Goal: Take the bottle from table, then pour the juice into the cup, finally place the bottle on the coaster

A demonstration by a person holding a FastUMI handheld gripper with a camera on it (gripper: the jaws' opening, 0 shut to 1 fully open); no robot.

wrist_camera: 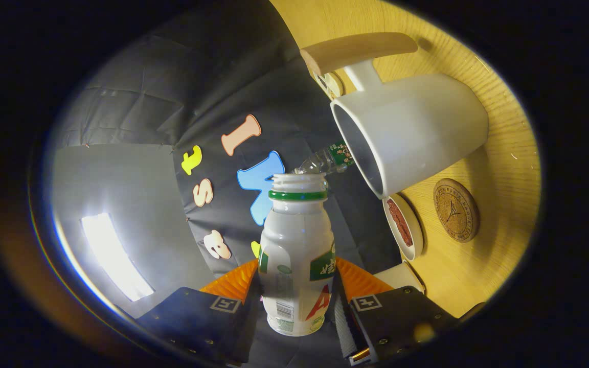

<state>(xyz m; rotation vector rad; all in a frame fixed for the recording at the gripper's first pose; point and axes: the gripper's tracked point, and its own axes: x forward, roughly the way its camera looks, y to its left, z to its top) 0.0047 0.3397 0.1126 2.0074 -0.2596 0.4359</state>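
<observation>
A white plastic bottle [297, 255] with a green neck ring and an uncapped mouth stands between my fingers, and my gripper [297, 294] is shut on its body. The view is rolled sideways, so the wooden table [499, 168] runs up the right side. Beyond the bottle's mouth and to its right is a white cup [417, 133] with a wooden handle, its opening turned toward the bottle. The bottle's mouth is a short way from the cup's rim. A round cork coaster [456, 209] lies on the table past the cup's base.
A small white dish [403, 226] with something dark red in it sits beside the cup. A clear plastic bottle [325, 161] with a green label lies behind the cup's rim. A pale flat object [402, 276] lies near my right finger.
</observation>
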